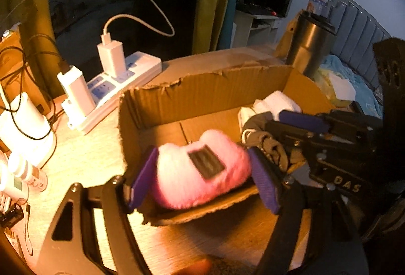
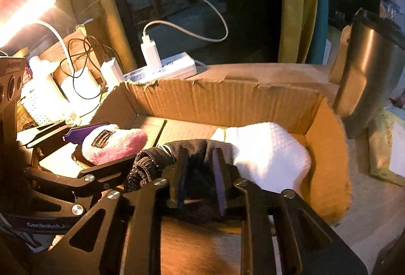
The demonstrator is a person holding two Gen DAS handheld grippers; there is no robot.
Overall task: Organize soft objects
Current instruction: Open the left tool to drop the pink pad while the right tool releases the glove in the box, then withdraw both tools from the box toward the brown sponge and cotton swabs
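Observation:
An open cardboard box point(image 1: 202, 97) point(image 2: 227, 102) sits on the wooden desk. A pink and white plush point(image 1: 177, 181) point(image 2: 114, 145) with a dark label rests over the box's near left wall. It lies uncompressed between the purple pads of my left gripper point(image 1: 202, 181), which stands open around it. Inside the box on the right lies a white knitted cloth point(image 2: 268, 153) point(image 1: 276, 100). Beside it is a black knit piece point(image 2: 157, 158). My right gripper point(image 2: 201, 173) straddles this black fabric with its pads slightly apart, open.
A white power strip point(image 1: 121, 87) with chargers and cables lies behind the box on the left. A steel tumbler point(image 1: 311, 47) point(image 2: 364, 77) stands at the box's far right corner. White bottles point(image 1: 25, 123) crowd the lit left edge. A bed point(image 1: 354, 21) is beyond.

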